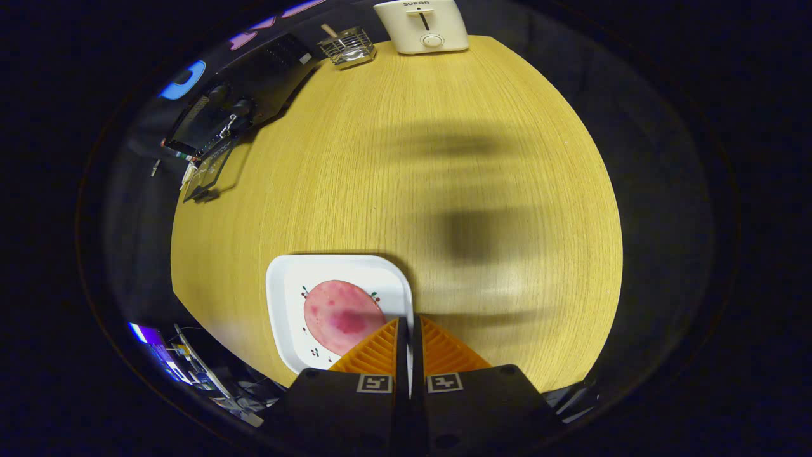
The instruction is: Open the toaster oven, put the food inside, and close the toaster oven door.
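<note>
My tongs (408, 325) are closed, fingers nearly together on the right rim of the plate (282, 279), which passes between them; the thin white edge shows in the gap, so they appear to pinch it.

The ham (342, 315) lies on the plate just left of my left finger, which covers its lower right edge. It is a flat, round pink slice with darker red blotches near the middle. The plate is white and square with rounded corners.

The plate sits near the near-left edge of the table (444, 190). Ahead, bare wood runs to the far edge. The oven (244, 105), black, stands at the far left. A toaster (422, 25) and wire rack (347, 46) stand at the far edge.
</note>
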A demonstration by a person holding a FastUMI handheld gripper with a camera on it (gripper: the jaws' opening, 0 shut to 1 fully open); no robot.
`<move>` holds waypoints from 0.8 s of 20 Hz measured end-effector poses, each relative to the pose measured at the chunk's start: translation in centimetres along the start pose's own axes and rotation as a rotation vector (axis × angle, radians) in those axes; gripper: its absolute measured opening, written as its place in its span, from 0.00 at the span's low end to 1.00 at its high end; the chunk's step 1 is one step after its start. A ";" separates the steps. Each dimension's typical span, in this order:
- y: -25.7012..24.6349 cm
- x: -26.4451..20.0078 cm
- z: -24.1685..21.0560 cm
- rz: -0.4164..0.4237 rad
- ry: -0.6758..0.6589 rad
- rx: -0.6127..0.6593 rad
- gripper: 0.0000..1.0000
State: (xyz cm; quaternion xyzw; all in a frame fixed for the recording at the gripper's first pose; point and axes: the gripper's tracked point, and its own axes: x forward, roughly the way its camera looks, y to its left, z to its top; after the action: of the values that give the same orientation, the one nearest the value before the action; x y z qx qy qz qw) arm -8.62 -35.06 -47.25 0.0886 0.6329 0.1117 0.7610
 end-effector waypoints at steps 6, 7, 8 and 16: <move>5.4 -2.0 -1.3 0.270 0.011 0.352 0.05; 6.3 -2.6 -1.9 0.293 0.010 0.395 0.06; 7.5 -3.1 -2.2 0.317 0.003 0.439 0.06; 21.1 -6.6 -2.0 0.412 -0.129 0.691 0.05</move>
State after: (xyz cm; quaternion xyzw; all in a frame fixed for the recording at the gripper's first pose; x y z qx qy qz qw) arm -12.91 -16.69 -35.50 0.4709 0.5533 0.0366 0.6861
